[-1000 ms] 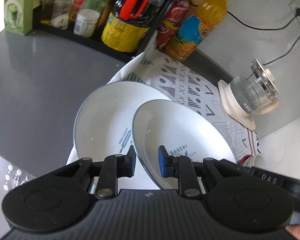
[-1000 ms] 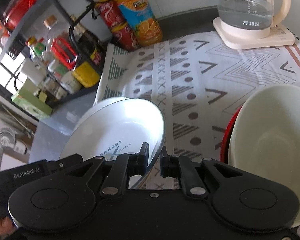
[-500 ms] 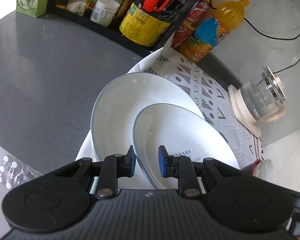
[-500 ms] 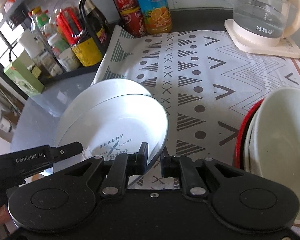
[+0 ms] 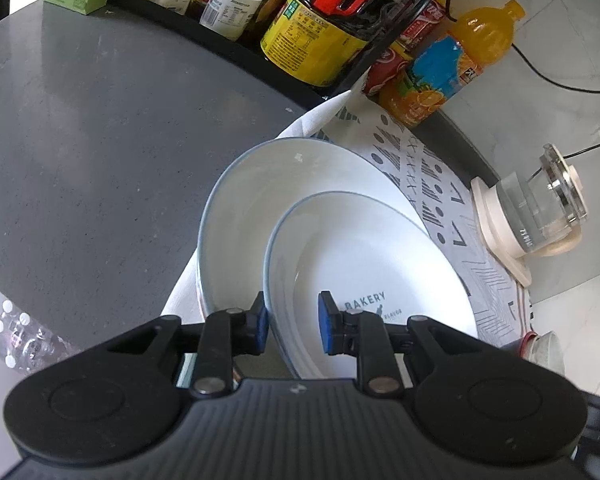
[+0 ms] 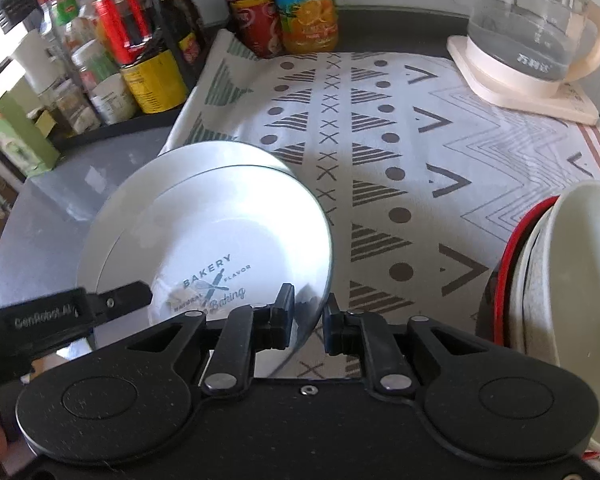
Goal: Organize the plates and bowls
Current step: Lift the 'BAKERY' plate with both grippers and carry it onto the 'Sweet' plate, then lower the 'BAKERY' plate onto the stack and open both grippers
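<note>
My left claw (image 5: 291, 325) sat w/ its blue pads either side of the near rim of the top plate (image 5: 374, 276), the one printed BAKERY; outer pad touched the rim, inner pad stood apart from it, so can't tell if it truly gripped. My right claw (image 6: 308, 322) straddled the opposite rim of that plate (image 6: 220, 240), a gap showing by both pads. Plate overlapped a 2nd plate (image 5: 268, 204) below, at the patterned cloth's (image 6: 380, 128) edge on the grey bench (image 5: 92, 128). Stacked bowls (image 6: 572, 280) to the right; kettle (image 6: 532, 36) and bottles behind.
</note>
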Motion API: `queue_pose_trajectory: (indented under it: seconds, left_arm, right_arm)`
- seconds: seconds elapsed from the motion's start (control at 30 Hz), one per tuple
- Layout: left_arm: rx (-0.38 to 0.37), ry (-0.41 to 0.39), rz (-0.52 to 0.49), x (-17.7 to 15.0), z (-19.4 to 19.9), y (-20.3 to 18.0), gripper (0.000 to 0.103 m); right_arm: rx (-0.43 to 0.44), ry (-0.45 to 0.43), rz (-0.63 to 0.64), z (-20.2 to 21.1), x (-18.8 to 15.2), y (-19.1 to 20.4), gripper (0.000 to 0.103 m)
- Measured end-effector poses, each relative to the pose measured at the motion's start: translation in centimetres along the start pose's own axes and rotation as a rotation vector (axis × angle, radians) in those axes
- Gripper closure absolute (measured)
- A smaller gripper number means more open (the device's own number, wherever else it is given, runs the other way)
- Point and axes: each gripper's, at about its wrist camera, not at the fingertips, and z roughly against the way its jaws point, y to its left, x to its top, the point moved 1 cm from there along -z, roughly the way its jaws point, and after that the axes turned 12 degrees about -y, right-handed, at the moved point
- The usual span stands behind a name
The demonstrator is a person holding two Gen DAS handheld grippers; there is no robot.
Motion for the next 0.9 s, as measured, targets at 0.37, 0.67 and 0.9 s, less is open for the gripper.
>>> queue_pose_trajectory:
  seconds: [0.37, 0.67, 0.9]
  left_arm:
    - [0.061, -0.155, 0.004, 1.6, 3.0, -0.8, 0.055]
    - [0.157, -0.151, -0.016, 1.5, 1.4, -0.1, 0.039]
    - [0.185, -0.117, -0.014, 0.3, 0.1, 0.9, 0.043]
  right_arm:
    - [-0.005, -0.017, -0.019, -0.8, 0.2, 0.0, 0.088]
    - [-0.03, -0.022, 0.026, -1.3, -0.2, 0.8, 0.084]
    - [-0.028, -0.016, -0.003, -2.1, -0.5, 0.7, 0.078]
